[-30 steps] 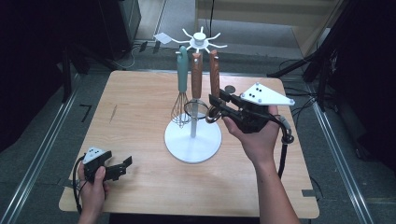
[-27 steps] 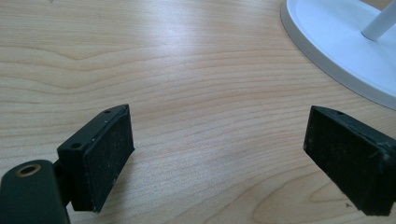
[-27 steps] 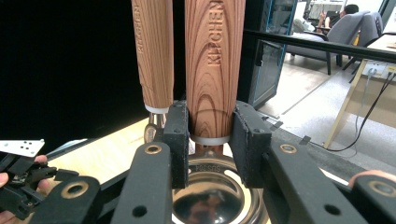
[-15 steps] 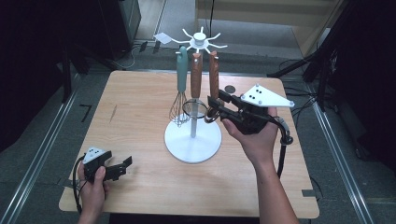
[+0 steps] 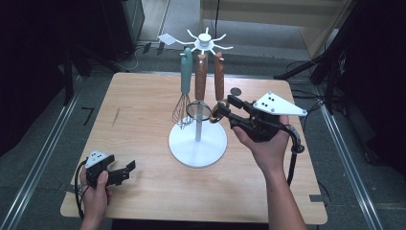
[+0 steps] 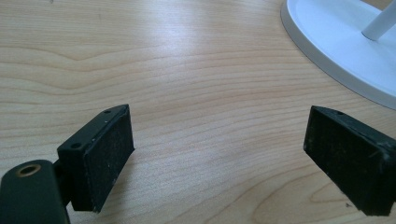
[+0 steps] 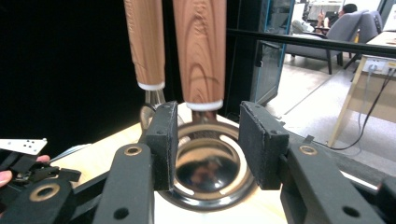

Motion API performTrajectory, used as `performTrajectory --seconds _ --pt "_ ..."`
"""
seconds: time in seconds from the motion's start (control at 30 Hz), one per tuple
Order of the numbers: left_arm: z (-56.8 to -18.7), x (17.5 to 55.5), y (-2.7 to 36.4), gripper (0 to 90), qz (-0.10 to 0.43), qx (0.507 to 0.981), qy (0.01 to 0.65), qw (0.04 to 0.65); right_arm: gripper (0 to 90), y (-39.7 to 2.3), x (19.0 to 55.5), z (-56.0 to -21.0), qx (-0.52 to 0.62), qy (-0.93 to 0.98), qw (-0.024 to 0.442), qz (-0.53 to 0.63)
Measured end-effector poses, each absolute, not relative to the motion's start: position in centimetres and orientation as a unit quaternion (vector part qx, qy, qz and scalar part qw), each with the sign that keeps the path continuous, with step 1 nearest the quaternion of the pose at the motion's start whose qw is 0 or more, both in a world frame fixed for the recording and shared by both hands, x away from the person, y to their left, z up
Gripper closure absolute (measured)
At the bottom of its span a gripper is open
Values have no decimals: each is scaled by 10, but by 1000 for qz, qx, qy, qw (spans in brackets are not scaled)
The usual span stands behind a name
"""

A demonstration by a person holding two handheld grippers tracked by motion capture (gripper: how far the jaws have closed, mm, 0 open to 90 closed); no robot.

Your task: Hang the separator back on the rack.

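Observation:
A white utensil stand [image 5: 197, 146] holds a teal whisk [image 5: 185, 72] and two wooden-handled utensils [image 5: 200, 76] [image 5: 219, 76]. My right gripper [image 5: 226, 108] reaches in from the right at the metal bowl [image 7: 208, 175] of the right-hand utensil [image 7: 200, 51]. Its jaws have just been opening. The pads [image 7: 164, 140] stand on either side of the bowl's neck with a small gap, so my right gripper [image 7: 208, 140] is open. My left gripper [image 5: 128, 171] rests low over the table's front left. Between the wide-open jaws of my left gripper [image 6: 217, 158] lies only bare wood.
The stand's base [image 6: 336, 51] lies ahead and to the right of the left gripper. A small dark disc [image 5: 235, 91] sits on the wooden table [image 5: 134, 110] behind the right gripper. A white tag [image 5: 166, 39] hangs from a hook. Metal rails run along both table sides.
The right gripper's jaws stand a little wider around the metal bowl than before. Both hands have kept their places.

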State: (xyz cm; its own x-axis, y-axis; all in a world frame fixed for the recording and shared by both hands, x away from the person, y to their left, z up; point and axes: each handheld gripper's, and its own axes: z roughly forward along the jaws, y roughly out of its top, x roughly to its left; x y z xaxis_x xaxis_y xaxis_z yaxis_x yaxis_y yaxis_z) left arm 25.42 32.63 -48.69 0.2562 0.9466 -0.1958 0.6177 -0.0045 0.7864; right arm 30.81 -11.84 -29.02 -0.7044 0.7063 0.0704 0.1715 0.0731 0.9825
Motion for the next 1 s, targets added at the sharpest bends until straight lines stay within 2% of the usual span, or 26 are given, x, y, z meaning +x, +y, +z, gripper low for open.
performTrajectory --seconds 0.5,1.0 --pt "-487 254 326 87 204 680 575 407 457 -135 308 -318 348 697 223 586" --pt "-487 254 325 87 205 679 575 408 270 -147 307 -350 388 695 231 560"
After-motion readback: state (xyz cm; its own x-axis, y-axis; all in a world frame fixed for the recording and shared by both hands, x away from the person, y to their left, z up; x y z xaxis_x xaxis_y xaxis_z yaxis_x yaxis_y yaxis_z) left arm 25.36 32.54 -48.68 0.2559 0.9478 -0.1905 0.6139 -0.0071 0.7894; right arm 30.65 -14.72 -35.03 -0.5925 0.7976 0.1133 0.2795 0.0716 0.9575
